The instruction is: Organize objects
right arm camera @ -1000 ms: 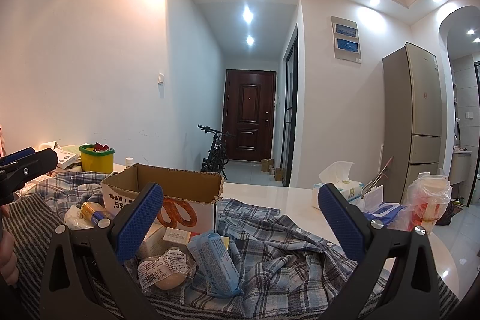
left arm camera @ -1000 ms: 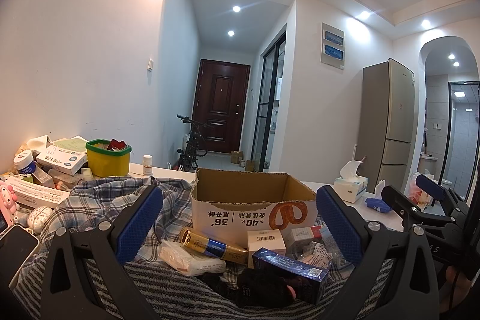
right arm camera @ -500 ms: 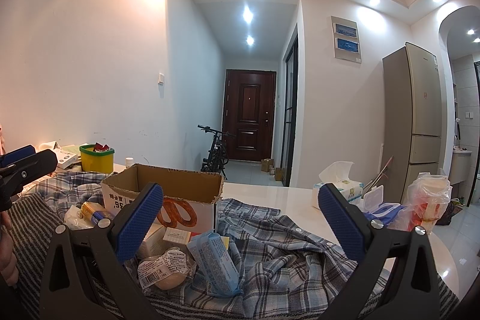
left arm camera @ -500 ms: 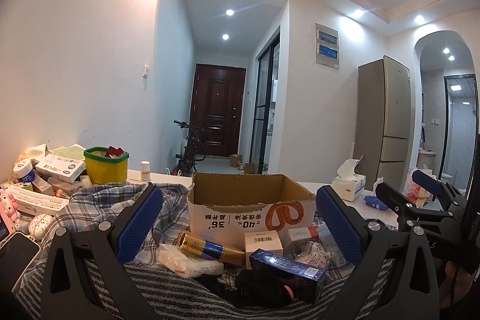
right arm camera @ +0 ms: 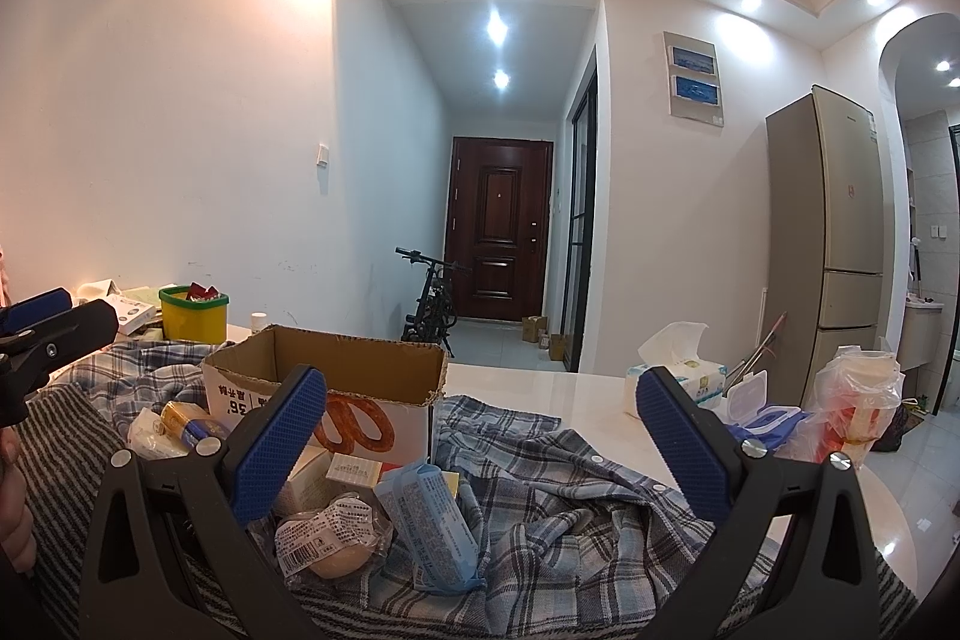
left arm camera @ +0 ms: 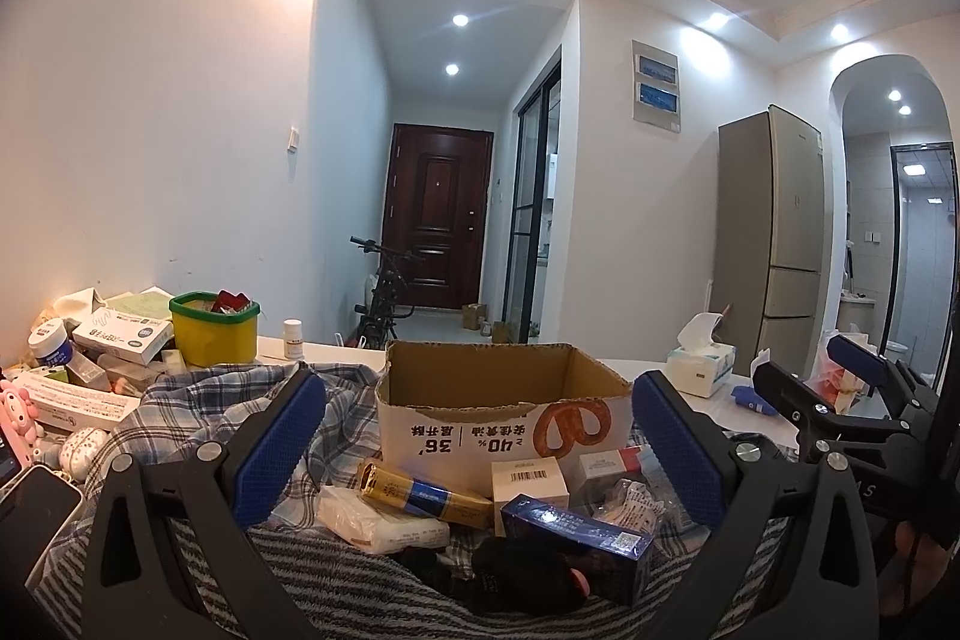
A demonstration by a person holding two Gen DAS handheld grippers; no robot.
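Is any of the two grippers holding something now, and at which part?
Nothing is held. The left gripper and the right gripper both have open, empty jaws.

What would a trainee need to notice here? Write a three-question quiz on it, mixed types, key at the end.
1. True or false: the left gripper is shut on the gold tube.
2. The yellow tub has a rim of which colour? A red, B green, C white.
3. What picture is printed on the cardboard box?

Key
1. False. Both it and the right gripper are open and hold nothing.
2. B.
3. An orange pretzel.
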